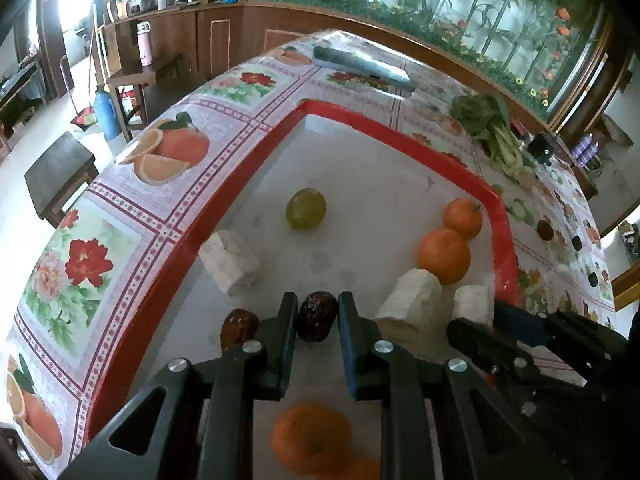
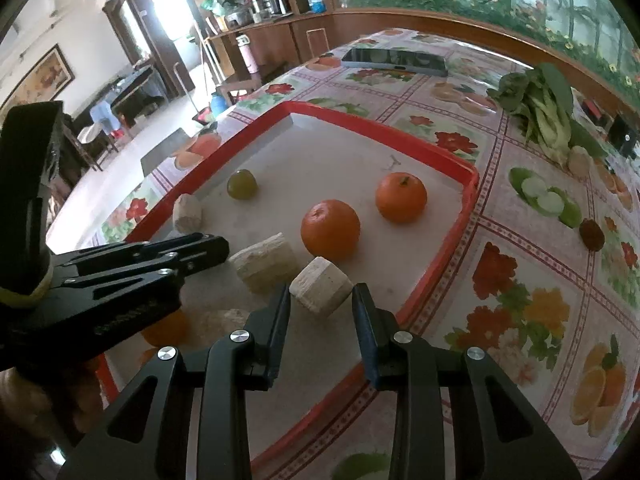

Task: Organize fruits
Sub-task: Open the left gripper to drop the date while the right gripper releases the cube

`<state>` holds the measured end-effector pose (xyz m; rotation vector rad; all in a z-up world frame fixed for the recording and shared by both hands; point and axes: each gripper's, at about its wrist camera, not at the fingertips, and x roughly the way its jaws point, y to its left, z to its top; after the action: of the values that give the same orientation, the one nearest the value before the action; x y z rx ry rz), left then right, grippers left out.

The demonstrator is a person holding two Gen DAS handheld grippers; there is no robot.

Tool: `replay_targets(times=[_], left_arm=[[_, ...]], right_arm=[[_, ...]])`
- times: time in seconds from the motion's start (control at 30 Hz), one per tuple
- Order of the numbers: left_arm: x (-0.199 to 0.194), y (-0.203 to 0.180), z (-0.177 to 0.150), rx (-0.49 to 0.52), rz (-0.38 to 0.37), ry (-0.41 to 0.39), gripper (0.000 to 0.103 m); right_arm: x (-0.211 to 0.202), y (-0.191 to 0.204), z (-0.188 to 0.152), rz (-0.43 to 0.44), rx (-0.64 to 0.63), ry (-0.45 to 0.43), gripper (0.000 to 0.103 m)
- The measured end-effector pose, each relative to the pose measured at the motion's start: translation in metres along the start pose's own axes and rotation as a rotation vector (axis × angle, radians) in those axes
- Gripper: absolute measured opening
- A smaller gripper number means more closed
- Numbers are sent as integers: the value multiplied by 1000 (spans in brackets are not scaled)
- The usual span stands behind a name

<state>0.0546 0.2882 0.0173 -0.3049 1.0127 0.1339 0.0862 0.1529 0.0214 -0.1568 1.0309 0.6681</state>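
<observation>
Dark date (image 1: 317, 316) sits clamped between the left gripper (image 1: 318, 312) jaws, low over the white floor of the red-rimmed tray (image 1: 404, 148). Right gripper (image 2: 322, 300) is closed on a pale root chunk (image 2: 320, 290), also over the tray. Second date (image 1: 239, 328) just left of the left gripper. In the tray: green fruit (image 1: 306, 209), two oranges (image 2: 330, 230) (image 2: 401, 197), more pale chunks. Leafy greens (image 2: 540, 108) and a phone (image 2: 394, 60) lie on the floral tablecloth (image 2: 520, 280) beyond.
</observation>
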Motion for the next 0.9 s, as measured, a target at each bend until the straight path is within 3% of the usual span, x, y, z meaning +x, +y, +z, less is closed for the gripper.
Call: replay_targets(times=[0.27, 0.43, 0.9], left_arm=[[0, -4, 0, 10, 19, 4, 25], [-3, -5, -3, 10, 25, 7, 41], [-29, -13, -15, 11, 64, -47, 66]], right_arm=[[4, 3, 0, -22, -22, 8, 32], [4, 3, 0, -10, -14, 5, 35], [-23, -2, -7, 28, 48, -10, 39]])
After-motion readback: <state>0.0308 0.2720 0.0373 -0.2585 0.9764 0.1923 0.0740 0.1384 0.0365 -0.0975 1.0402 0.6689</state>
